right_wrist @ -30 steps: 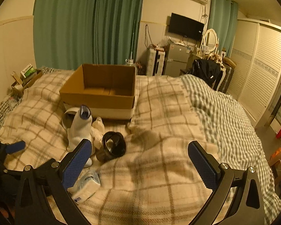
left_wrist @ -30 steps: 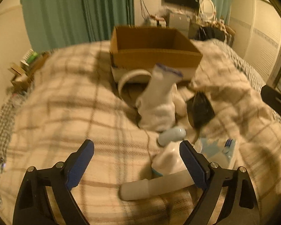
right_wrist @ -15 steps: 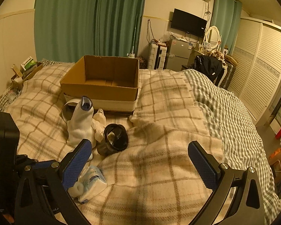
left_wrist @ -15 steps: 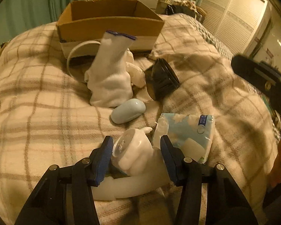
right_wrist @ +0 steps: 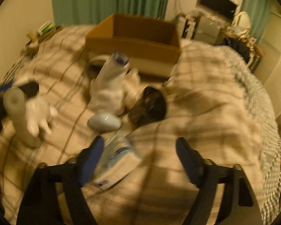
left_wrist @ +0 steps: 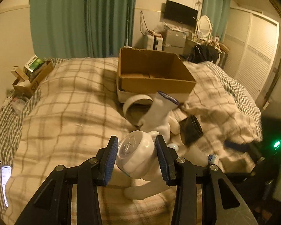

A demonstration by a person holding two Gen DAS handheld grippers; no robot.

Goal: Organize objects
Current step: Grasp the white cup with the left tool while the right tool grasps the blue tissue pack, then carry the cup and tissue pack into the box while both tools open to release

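My left gripper (left_wrist: 136, 157) is shut on a white handheld device (left_wrist: 135, 153) with a long handle and holds it above the plaid bed; it also shows at the left of the right wrist view (right_wrist: 33, 116). An open cardboard box (left_wrist: 153, 75) stands at the back of the bed. My right gripper (right_wrist: 138, 155) is open, low over a blue-white tissue pack (right_wrist: 116, 163) that lies by its left finger. A white sock (right_wrist: 110, 86), a pale blue mouse (right_wrist: 104, 121) and a black tape roll (right_wrist: 149, 106) lie in front of the box.
A white ring (left_wrist: 136, 103) lies against the box front. A phone (left_wrist: 5, 183) lies at the bed's left edge. A small box of clutter (left_wrist: 30, 75) sits far left. Wardrobe doors (left_wrist: 256, 56) and furniture stand to the right.
My left gripper closed on the white device and lifted it off the bed. My right gripper dropped forward and left toward the tissue pack, narrowing somewhat; its view is blurred by motion.
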